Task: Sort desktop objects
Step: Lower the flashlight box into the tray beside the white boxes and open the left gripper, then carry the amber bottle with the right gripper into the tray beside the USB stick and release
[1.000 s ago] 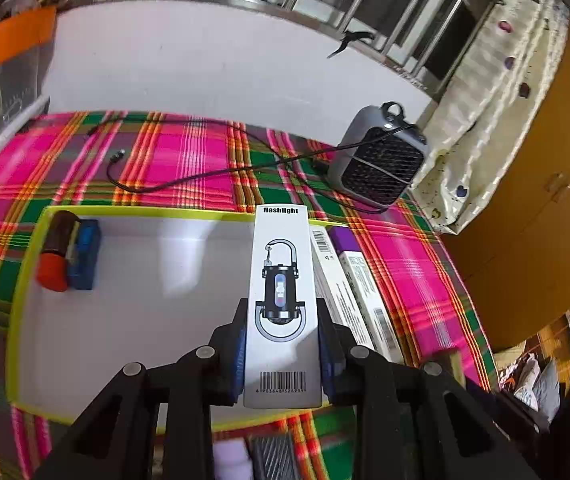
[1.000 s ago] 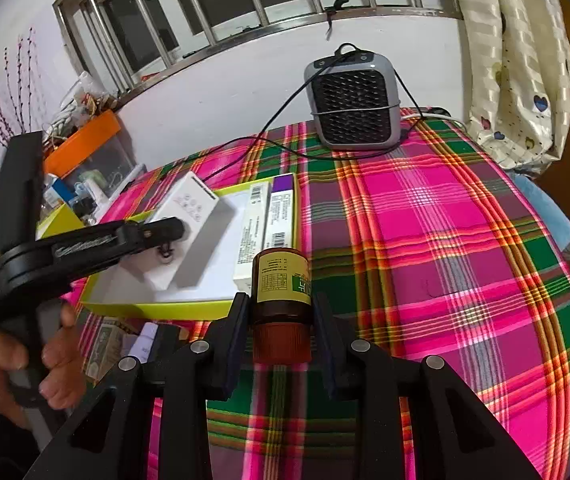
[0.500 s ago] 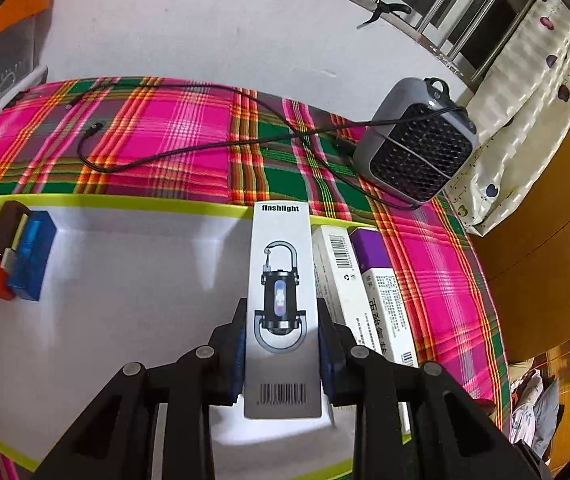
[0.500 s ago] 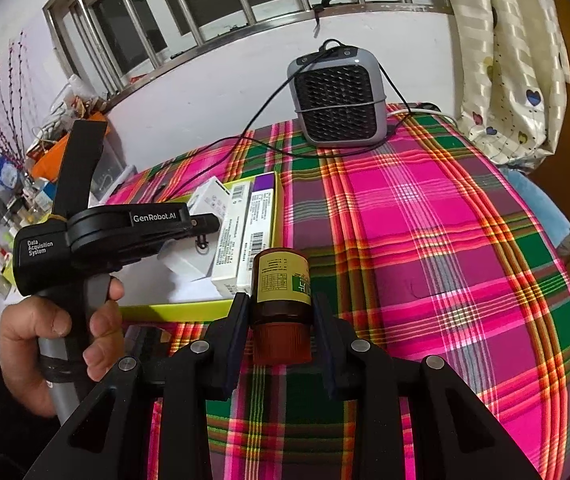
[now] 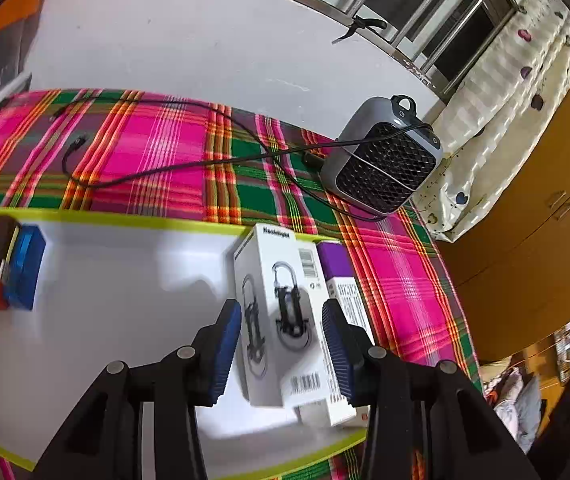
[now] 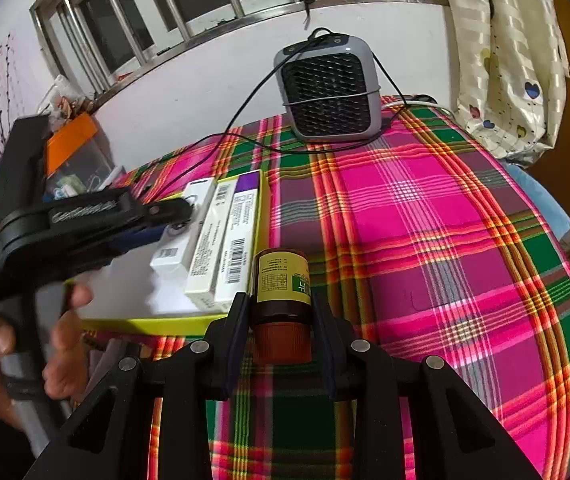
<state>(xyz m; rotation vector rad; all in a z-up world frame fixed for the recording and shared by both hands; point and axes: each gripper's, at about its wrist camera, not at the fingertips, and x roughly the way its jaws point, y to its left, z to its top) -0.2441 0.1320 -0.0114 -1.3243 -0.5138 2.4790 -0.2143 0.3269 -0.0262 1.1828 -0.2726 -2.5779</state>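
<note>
— Two grippers, two different steps. What is each one doing?

— The left gripper [image 5: 281,356] has its blue-padded jaws spread, with clear gaps on both sides of the white cardboard flashlight box [image 5: 281,320]. The box is released and lies in the white tray with the lime-green rim [image 5: 97,216], hard against the long white and purple cartons [image 6: 229,240] at the tray's right side. I judge that placement finished.

— And the right?

— The right gripper [image 6: 281,332] is clenched on the brown glass bottle with a yellow label and orange cap [image 6: 283,292], cap toward the camera, held above the pink and green plaid tablecloth [image 6: 425,240] just outside the tray's near corner.

— So what does the next move call for?

— Probably backing the left tool straight out — a sideways drift could nudge the box. Then the bottle needs carrying over the rim to open tray floor, perhaps toward the red and blue items [image 5: 9,272] at the far left side.

— Any hazard?

— The person's hand [image 6: 25,344] on the left handle sits between bottle and tray.
</note>
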